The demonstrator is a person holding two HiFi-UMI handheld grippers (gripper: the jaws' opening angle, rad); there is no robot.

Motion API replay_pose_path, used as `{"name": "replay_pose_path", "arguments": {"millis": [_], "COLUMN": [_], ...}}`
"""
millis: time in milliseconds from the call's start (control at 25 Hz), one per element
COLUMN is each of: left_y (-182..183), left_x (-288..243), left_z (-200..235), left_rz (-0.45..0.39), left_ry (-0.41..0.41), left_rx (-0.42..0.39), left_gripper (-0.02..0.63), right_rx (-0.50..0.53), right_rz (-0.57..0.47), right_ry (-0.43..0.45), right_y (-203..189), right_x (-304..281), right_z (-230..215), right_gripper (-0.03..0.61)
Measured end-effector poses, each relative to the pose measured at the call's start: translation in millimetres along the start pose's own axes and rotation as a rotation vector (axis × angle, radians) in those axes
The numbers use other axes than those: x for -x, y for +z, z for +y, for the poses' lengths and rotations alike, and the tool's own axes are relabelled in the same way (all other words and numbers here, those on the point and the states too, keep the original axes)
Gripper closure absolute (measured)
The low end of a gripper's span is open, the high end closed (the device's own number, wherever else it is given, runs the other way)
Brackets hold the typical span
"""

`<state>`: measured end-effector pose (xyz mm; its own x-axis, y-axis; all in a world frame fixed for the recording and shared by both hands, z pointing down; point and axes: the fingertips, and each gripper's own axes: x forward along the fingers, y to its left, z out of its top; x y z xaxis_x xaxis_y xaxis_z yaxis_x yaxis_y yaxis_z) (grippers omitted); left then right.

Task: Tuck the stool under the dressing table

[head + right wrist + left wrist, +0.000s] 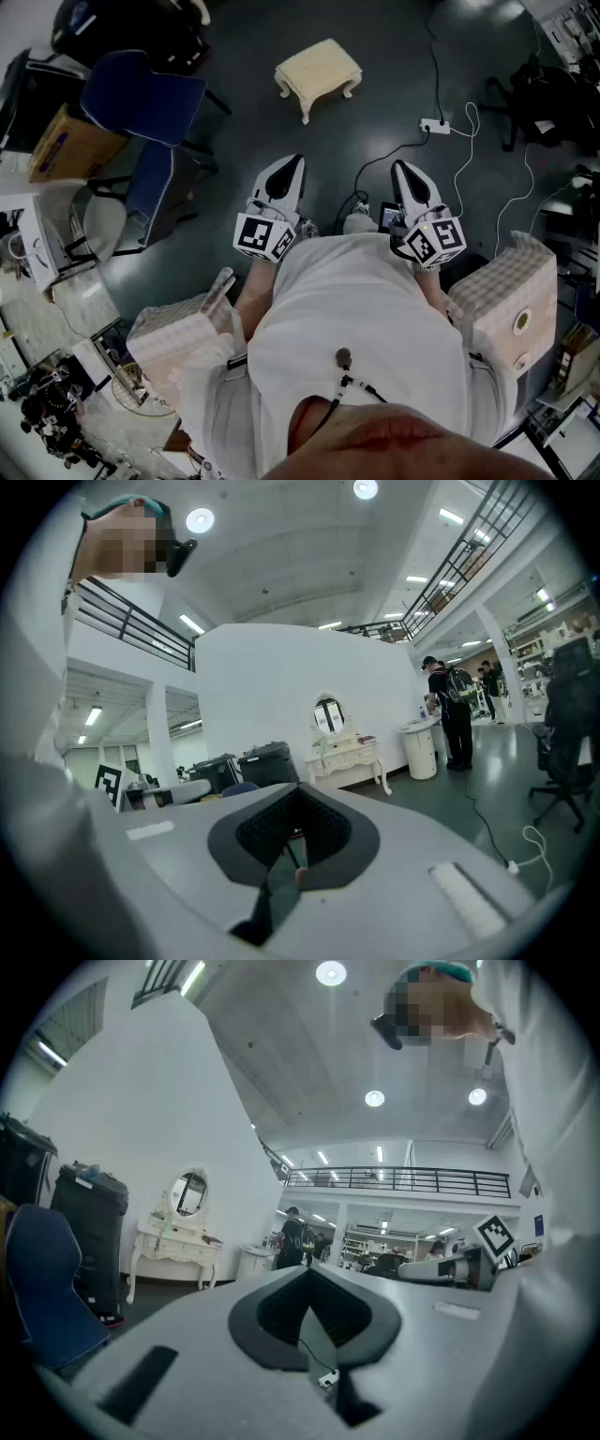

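Too small to identify — clutter (pixel 208 1239) on the dressing table (pixel 174 1241), far off in the 2 gripper views. Cropped at left edge: blue chair (pixel 42 1283).

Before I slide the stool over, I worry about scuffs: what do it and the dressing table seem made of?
Stool: cream top looks like padded fabric, matte; curved pale legs, probably painted wood. Dressing table: likely white-painted wood, judging by its curved legs; oval mirror reflects like glass.

Round ceiling lights (pixel 330 972) flare white and light the hall evenly. My head view is dimmer, with soft shadows on the dark floor (pixel 394 84). Both gripper views bend and darken at the corners; my left gripper (pixel 311 1288) blurs up close.
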<state>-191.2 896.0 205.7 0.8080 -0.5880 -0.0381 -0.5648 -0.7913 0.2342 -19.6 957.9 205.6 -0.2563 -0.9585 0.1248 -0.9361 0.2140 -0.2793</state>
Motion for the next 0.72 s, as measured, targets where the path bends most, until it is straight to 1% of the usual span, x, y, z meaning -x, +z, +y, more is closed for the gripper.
{"name": "replay_pose_path", "arguments": {"millis": [120, 240, 360, 440, 480, 560, 640, 720], "left_y": [-1.3, -1.3, -7.6, -17.3, -21.5, -27.7, -32.0, -36.0], "left_x": [10.4, 22.4, 29.1, 26.6, 21.7, 5.2, -13.4, -26.8], "left_z": [-10.9, -16.9, -22.6, -33.9, -44.6, -72.0, -99.5, -122.3], "left_rz": [0.007, 0.008, 0.007, 0.015, 0.017, 0.022, 0.026, 0.02], "left_ry": [0.017, 0.068, 0.147, 0.183, 0.181, 0.146, 0.116, 0.109], "left_rx": [-0.013, -0.007, 0.022, 0.063, 0.08, 0.081, 0.068, 0.073], "left_gripper": [0.607, 0.607, 0.607, 0.607, 0.607, 0.607, 0.607, 0.607], "right_rx": [-0.036, -0.036, -0.005, -0.016, -0.034, -0.066, -0.072, -0.063], "right_rz": [-0.006, -0.022, -0.008, 0.006, 0.006, 0.0, 0.001, 0.007], "right_ry": [0.019, 0.082, 0.126, 0.143, 0.15, 0.155, 0.15, 0.15], "right_y": [2.7, 8.9, 9.9, 8.1, 8.1, 9.1, 10.2, 11.4], "right_x": [4.1, 2.9, 5.0, 15.3, 22.5, 36.6, 50.9, 66.4], "right_z": [1.7, 9.8, 10.5, 4.3, -1.8, -19.6, -41.4, -61.9], "right_gripper": [0.572, 0.572, 0.572, 0.572, 0.572, 0.572, 0.572, 0.572]}}
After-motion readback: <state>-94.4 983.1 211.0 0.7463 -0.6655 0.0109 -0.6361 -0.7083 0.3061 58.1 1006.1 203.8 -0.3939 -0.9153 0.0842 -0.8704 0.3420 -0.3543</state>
